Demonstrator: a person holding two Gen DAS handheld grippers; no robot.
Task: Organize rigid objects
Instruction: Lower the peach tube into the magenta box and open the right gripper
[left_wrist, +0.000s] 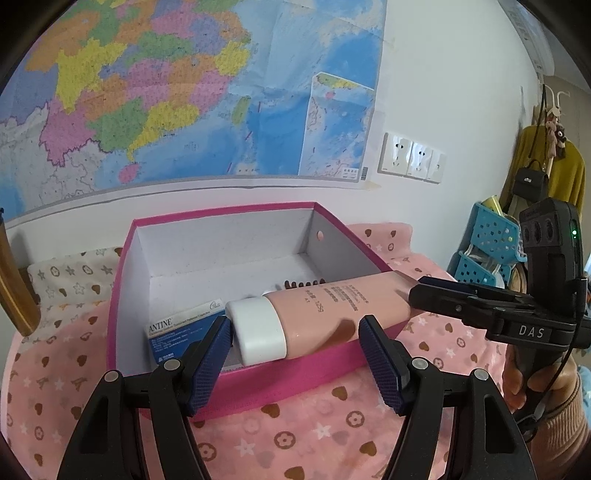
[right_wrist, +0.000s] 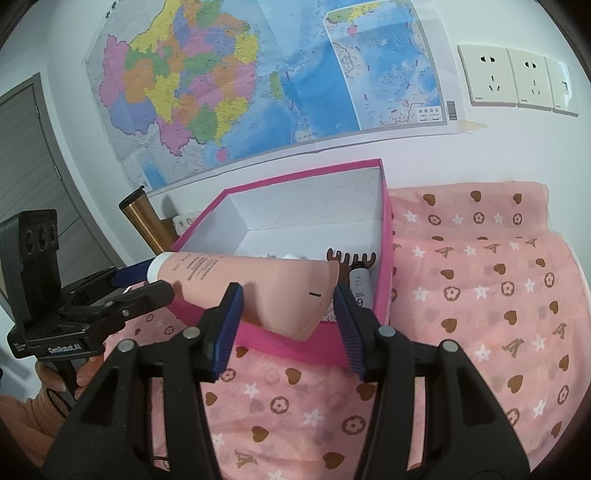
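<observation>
The pink tube (left_wrist: 332, 314) lies slantwise across the near rim of the magenta box (left_wrist: 258, 384), in the lower middle of both views, its white cap (left_wrist: 256, 330) over the box interior and its flat crimped tail (right_wrist: 314, 295) overhanging the rim.

The left hand-held gripper (left_wrist: 295, 350) is spread, with 1 blue pad just beside the cap and the other beside the tube's body; whether either pad presses on it I cannot tell. The right hand-held gripper (right_wrist: 288, 325) appears to pinch the tail end: the tube's flat end fills the gap between its pads, though firm contact is hard to confirm.

Inside the box lie a blue medicine carton (left_wrist: 184, 328), a brown comb (right_wrist: 351, 258) and a small white tube (right_wrist: 360, 286), so the floor is partly taken.

The pink tube is probably light and only half rigid: the cap is hard, the body will likely dent under pressure, and the glossy plastic may slip. The cap or the shoulder beside it looks the safest place to grip; the thin tail may bend or twist. The box stands on a pink patterned cloth (right_wrist: 480, 314) that may shift on the worktop.
</observation>
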